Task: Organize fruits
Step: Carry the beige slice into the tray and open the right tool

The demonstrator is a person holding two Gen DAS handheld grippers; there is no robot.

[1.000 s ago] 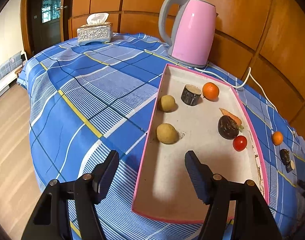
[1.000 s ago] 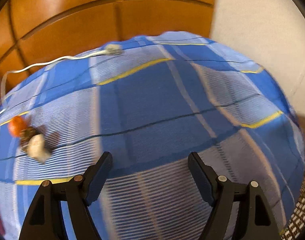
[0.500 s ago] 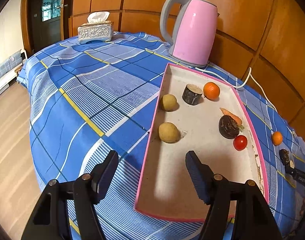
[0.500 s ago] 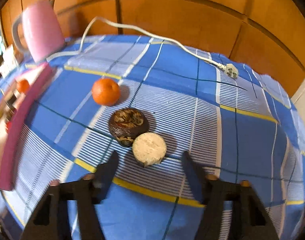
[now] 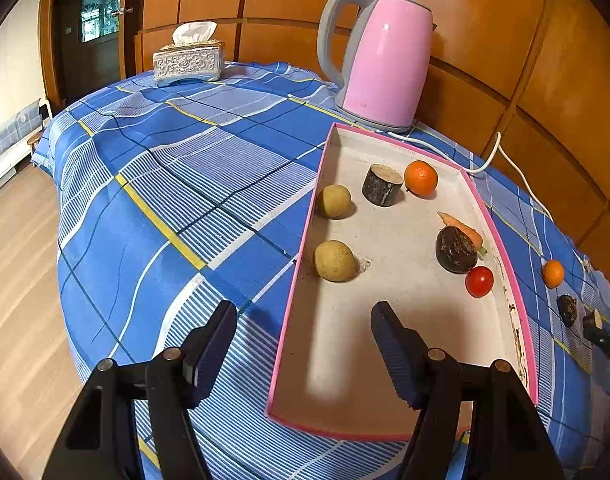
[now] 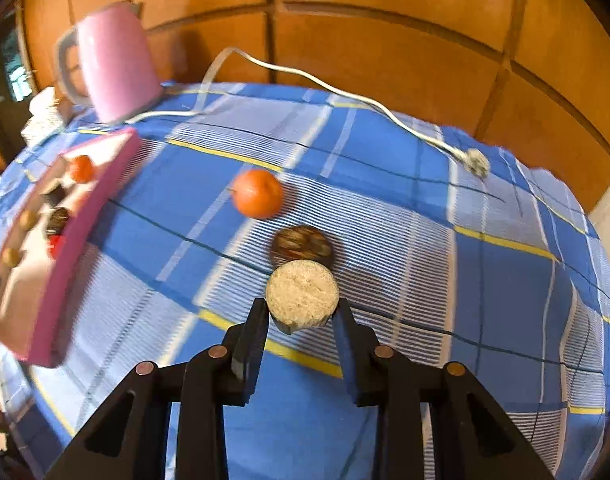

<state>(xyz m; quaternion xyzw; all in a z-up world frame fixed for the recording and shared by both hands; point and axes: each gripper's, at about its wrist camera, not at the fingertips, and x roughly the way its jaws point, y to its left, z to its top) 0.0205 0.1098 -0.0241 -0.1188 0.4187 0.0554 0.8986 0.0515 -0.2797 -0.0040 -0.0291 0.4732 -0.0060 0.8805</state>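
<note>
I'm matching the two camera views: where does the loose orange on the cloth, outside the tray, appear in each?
Left wrist: loose orange at far right, beyond the pink tray.
Right wrist: left of centre, behind the dark fruit.
Shared landmark: pink kettle.

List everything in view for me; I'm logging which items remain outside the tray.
tray: 1, pink rim, on the cloth
round yellowish fruits: 2, tan, left side of the tray
dark cylinder piece: 1, black bark, far end of the tray
oranges: 2, one in the tray, one on the cloth
carrot: 1, orange, right side of the tray
dark round fruit in tray: 1, beside the carrot
tomato: 1, red, right side of the tray
dark round fruit on cloth: 1, behind the pale-topped cylinder
pale-topped cylinder: 1, between the right tongs
kettle: 1, pink, behind the tray
tissue box: 1, silver, far corner
tablecloth: 1, blue plaid
left tongs: open, empty
right tongs: just closing, gripping the cylinder
</note>
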